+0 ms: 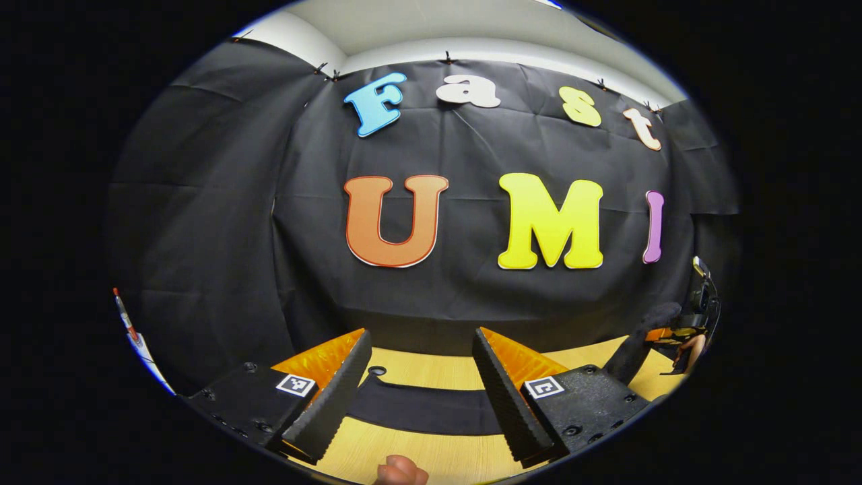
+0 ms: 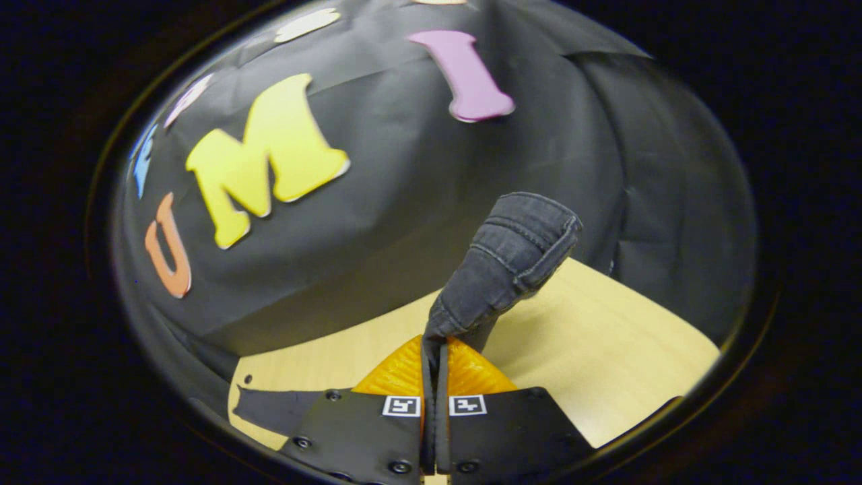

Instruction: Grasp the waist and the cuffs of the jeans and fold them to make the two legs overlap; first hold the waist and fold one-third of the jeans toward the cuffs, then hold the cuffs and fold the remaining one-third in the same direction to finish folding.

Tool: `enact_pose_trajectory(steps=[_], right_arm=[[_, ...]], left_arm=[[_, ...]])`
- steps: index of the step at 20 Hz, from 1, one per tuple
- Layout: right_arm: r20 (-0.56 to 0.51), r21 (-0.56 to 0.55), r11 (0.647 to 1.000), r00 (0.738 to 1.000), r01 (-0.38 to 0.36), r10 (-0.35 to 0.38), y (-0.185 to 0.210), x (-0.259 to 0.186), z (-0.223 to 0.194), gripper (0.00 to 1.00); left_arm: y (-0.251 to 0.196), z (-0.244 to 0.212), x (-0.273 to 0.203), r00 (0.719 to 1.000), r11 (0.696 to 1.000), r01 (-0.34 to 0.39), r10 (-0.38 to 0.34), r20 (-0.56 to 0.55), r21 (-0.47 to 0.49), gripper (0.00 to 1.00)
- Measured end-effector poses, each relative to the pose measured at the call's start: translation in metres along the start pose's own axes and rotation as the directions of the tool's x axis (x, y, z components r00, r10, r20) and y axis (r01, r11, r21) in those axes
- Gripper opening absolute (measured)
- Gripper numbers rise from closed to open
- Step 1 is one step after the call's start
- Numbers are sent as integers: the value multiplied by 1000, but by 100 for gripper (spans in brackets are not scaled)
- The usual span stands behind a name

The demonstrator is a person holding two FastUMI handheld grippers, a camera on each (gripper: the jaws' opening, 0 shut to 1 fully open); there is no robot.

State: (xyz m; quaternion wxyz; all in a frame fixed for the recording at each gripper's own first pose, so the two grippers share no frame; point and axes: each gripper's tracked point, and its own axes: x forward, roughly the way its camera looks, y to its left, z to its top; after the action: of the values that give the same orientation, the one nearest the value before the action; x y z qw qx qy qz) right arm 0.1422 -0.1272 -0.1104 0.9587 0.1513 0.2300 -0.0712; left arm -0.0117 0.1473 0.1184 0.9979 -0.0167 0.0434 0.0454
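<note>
Left tool [image 1: 417, 397]: its two fingers stand wide apart, gripping nothing, above the bench [image 1: 438, 458].
Between the left tool's fingers: a dark strip of the jeans [image 1: 424, 407] lies flat on the bench, just ahead of the fingertips and below them; whether this strip is waist, leg or cuff cannot be told.
Under the left tool: a fingertip [image 1: 401, 471] of the person shows at the near edge, close to the tool's base.
Far to the left tool's right: a dark roll of denim rises off the bench towards the other tool [image 1: 693, 330], seen small at the rim.
Right tool [image 2: 434, 357]: fingers pressed together on a bunch of the jeans, which stands up straight ahead of the tips as a stitched, hemmed end [image 2: 512, 259]; the stitching suggests a cuff or a waistband edge, though which is unclear.
Beside the right tool: to its left a flat dark piece of the jeans [image 2: 269, 407] rests on the bench; to its right the bench is bare wood.
Step in hand: likely the first fold, one end lifted by the right tool while the left has yet to take hold.
Next move: the left tool probably needs to come down and close on the strip before it, so both ends can be carried over together, keeping the legs aligned.
</note>
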Motion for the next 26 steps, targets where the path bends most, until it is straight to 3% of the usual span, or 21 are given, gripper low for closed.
enact_pose_trajectory(steps=[4,5,6,12,17,23,26], right_arm=[[12,-195,975,994,-105,110,75,-2,-6,0],[1,-228,964,990,-136,140,92,-2,-14,5],[-17,-260,952,986,-163,165,107,-2,-23,0],[-132,-393,877,961,-276,243,169,11,-99,1],[-238,-472,820,943,-323,234,176,29,-171,1],[-346,-620,698,923,-359,167,167,25,-257,1],[-356,-674,645,923,-361,146,159,27,-268,1]], left_arm=[[8,-6,-2,1000,1000,-21,21,-9,-7,97],[10,-9,-2,999,1000,-30,30,-18,-9,97],[12,-12,-3,999,999,-37,37,-27,-12,97],[36,-17,-15,994,995,-99,98,-37,-10,97],[57,-17,-26,988,988,-151,150,-44,-22,97],[67,-20,-29,984,984,-175,174,-50,-20,97],[67,-19,-29,983,984,-176,175,-50,-34,97]])
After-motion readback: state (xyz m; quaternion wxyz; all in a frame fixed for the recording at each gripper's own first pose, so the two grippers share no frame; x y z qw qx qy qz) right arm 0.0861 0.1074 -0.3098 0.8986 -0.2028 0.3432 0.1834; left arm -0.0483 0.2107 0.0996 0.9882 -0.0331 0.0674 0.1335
